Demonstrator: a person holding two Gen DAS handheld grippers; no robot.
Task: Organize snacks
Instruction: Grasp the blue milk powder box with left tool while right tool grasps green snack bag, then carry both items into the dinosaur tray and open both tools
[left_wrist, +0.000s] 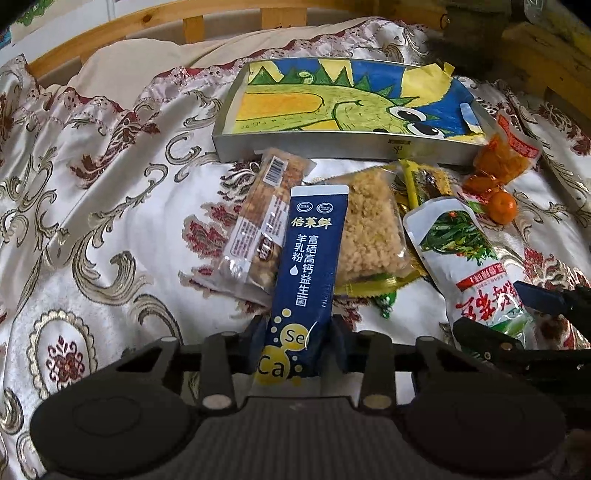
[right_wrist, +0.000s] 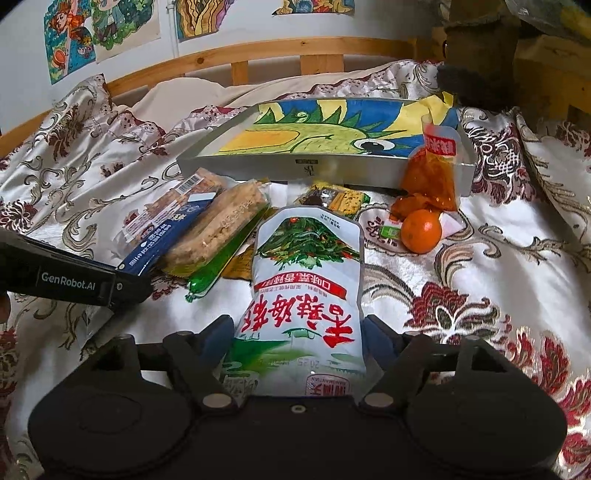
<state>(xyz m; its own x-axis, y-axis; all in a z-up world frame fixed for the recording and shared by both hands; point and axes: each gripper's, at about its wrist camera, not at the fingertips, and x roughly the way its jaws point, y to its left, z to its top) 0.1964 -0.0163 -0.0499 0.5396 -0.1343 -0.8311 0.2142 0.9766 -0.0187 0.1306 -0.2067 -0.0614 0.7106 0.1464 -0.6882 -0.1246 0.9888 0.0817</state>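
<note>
Left tool (left_wrist: 299, 332) clamps the blue sachet (left_wrist: 310, 258); right view alone shows the right tool (right_wrist: 299, 332) pinching the white pouch (right_wrist: 306, 295)

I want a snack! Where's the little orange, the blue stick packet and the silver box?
orange (right_wrist: 421, 230), right wrist view, middle of its peel.
blue stick packet (left_wrist: 312, 258), left wrist view, middle of its printed face.
silver box (right_wrist: 280, 168), right wrist view, its front wall.
</note>
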